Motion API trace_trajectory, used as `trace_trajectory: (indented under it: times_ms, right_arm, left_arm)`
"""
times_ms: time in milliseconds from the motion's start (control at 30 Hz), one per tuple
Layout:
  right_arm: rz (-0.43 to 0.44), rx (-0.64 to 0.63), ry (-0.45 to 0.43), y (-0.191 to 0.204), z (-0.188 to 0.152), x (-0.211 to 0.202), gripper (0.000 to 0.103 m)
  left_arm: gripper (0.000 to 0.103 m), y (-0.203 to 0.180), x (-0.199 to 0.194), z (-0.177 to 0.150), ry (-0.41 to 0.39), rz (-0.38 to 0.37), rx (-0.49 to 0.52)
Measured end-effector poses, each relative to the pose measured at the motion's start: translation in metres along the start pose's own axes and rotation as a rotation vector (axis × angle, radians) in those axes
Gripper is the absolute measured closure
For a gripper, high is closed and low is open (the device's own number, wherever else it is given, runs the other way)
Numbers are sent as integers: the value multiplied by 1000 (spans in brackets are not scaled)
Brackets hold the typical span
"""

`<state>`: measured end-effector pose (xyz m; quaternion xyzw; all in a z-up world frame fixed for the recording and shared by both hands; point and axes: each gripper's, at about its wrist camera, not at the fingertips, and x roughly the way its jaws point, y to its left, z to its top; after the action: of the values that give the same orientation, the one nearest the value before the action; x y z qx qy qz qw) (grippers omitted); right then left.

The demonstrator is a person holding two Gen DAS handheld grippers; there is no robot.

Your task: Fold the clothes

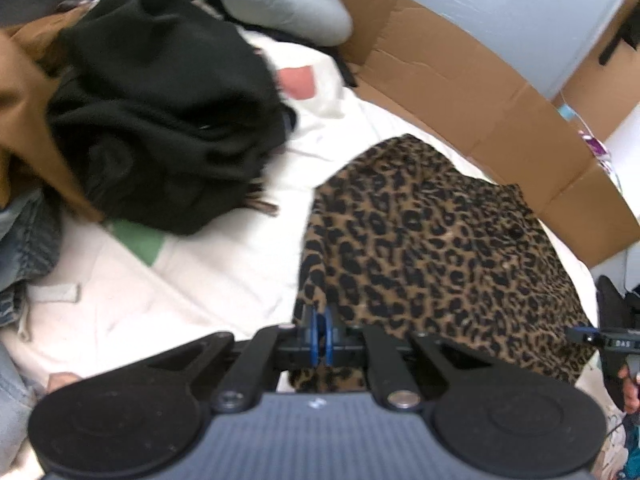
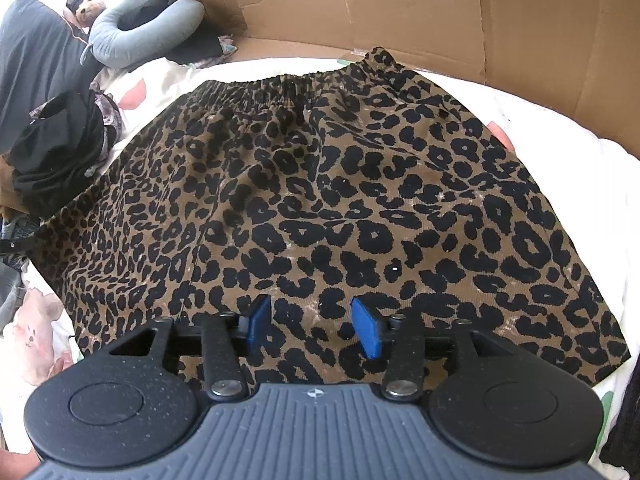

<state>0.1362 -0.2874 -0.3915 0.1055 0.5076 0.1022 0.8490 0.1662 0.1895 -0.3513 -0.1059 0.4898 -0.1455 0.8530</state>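
Both views are bright with soft, even daylight. The left wrist view is smeared by motion blur, mostly on the black clothes [image 1: 160, 120]. The right wrist view is sharp. Fisheye distortion bends the cardboard [image 2: 400, 8] edges, and the corners are dark.

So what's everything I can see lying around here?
leopard-print skirt: one, brown with black spots, spread flat mid-bed, elastic waistband at the far edge
black garment: one, crumpled in the pile left of the skirt
brown garment: one, under the black one
denim: one piece, blue, at the pile's near edge
neck pillow: one, grey, far corner
teddy bear: one, brown, beside the pillow
bedsheet: one, white, with pink and green patches
cardboard: brown, standing along the far edge
left gripper: shut on the skirt's edge
right gripper: open above the skirt
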Motion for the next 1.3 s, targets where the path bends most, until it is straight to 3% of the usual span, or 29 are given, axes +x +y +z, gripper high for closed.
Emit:
trace_trajectory:
  times_ms: [233, 467, 733, 1133, 1300]
  right_arm:
    - [19, -18, -6, 8, 0, -8, 25]
    - [81, -21, -42, 23, 5, -20, 24]
    - [108, -130, -160, 48, 11, -37, 24]
    - [245, -188, -144, 86, 18, -32, 25]
    - [257, -201, -132, 97, 18, -27, 27]
  left_arm:
    - [99, -32, 4, 11, 51, -60, 38]
    - [99, -68, 15, 23, 51, -169, 28]
    - [99, -100, 25, 26, 70, -207, 66]
    - [99, -146, 41, 27, 102, -336, 100]
    - [99, -164, 46, 24, 119, -383, 118]
